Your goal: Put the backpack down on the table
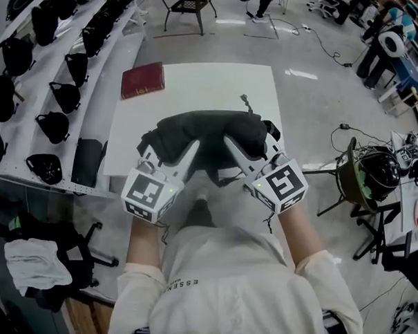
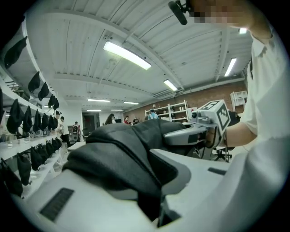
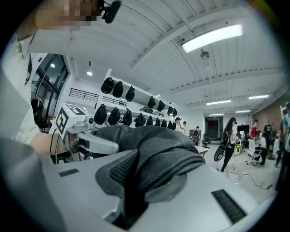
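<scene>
Over the near half of the tabletop [image 1: 213, 80], with the backpack [image 1: 210, 132] pinched at its near left by the left hand-held gripper [image 1: 186, 155] and near right by the right hand-held gripper [image 1: 239, 152], lower both sides evenly before letting go.

The left forearm [image 1: 145, 240] and the right forearm [image 1: 299, 229] reach forward from the torso, bare below light sleeves, and draw slightly toward each other. The left gripper [image 1: 185, 155] and the right gripper [image 1: 236, 149] sit side by side and close together. Their jaws are over the near part of the desk [image 1: 213, 80], and their marker cubes hang back past its near edge. The jaws angle inward. Each gripper is clamped on a fold of the dark backpack [image 1: 211, 128] (fabric fills the gap between the jaws in both gripper views). The hands are hidden behind the cubes. Both grippers point roughly level.
</scene>
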Motion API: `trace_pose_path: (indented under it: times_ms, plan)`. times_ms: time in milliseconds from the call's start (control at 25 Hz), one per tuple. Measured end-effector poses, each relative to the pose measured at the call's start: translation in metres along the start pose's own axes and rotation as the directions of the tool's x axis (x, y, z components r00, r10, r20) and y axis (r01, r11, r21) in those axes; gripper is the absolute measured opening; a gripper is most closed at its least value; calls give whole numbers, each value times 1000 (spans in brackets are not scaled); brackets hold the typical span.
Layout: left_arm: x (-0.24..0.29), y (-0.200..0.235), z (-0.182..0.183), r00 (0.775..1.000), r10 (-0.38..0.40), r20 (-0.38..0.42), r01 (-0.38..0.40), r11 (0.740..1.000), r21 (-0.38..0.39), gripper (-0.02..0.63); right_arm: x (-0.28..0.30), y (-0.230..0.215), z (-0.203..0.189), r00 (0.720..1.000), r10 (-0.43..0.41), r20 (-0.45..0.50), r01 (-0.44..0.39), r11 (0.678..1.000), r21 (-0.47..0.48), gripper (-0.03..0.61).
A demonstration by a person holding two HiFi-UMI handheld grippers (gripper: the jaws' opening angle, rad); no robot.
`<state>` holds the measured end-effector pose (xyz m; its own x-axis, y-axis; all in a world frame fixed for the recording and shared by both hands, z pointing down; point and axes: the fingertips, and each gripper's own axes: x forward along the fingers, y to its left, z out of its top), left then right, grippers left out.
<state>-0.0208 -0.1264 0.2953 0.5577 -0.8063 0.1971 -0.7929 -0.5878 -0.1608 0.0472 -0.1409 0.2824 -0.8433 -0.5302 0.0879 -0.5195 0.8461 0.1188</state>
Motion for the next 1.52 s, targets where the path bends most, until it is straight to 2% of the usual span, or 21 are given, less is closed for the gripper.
trace_pose_path:
  times_ms: [440, 680, 880, 1120, 1520]
  plan:
    - [77, 120, 17, 997, -71, 36, 70, 997, 31, 75, 106, -84, 14, 996, -89, 3, 89, 996, -11, 75]
    - [121, 171, 8, 991, -111, 75, 106, 992, 61, 75, 157, -129, 8, 994, -112, 2, 112, 993, -32, 75]
    - [155, 207, -5, 988, -119, 95, 117, 993, 22, 75, 195, -162, -5, 992, -126, -15, 125, 991, -48, 75]
    - [199, 237, -28, 982, -165, 86, 167, 986, -14, 75, 232, -198, -32, 988, -141, -56, 140, 990, -21, 77]
    - [236, 264, -55, 984, -153, 87, 155, 988, -14, 75, 261, -230, -66, 983, -160, -86, 162, 987, 16, 77]
